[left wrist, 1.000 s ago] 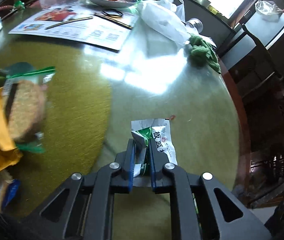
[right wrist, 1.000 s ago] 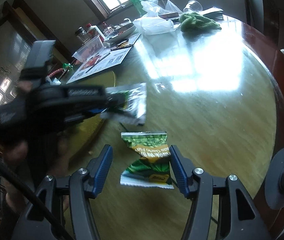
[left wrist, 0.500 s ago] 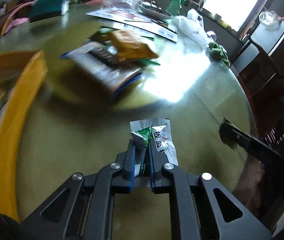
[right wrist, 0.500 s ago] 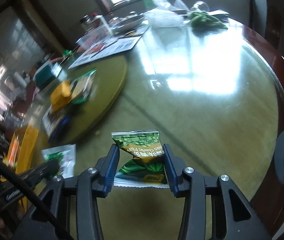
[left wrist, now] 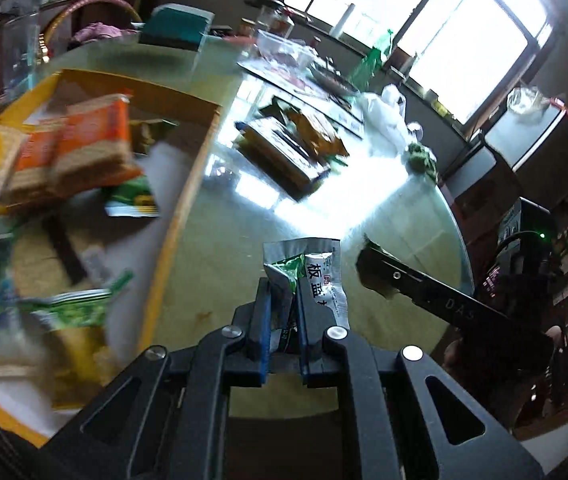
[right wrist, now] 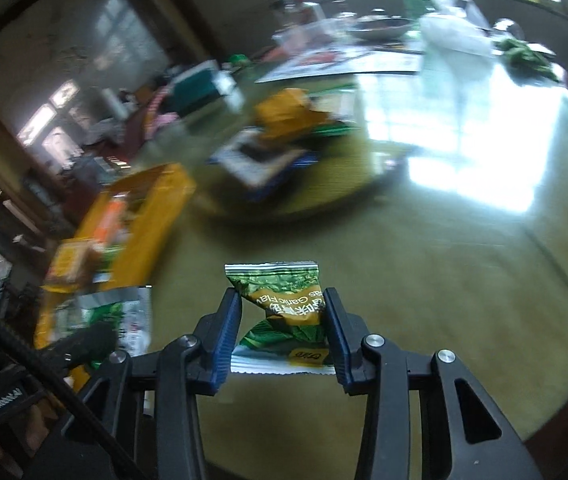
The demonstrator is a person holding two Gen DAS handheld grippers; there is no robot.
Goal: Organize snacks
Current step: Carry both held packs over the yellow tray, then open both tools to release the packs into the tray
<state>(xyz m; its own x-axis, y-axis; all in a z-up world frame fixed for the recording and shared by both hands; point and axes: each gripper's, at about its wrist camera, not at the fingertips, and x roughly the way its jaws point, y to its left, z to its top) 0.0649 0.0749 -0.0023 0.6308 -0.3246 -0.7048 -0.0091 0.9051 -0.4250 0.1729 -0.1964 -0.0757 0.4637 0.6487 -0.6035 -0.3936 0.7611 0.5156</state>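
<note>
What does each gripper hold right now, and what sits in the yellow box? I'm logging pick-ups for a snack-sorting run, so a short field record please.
left gripper: shut on silver-and-green sachet, lifted off the table
right gripper: its jaws have just been closing, now pinched on green garlic-flavour packet
yellow box: open, at the left; holds orange-wrapped cracker packs and green packets, blurred
round mat: more loose snack packs piled on it
table: glossy green top
</note>
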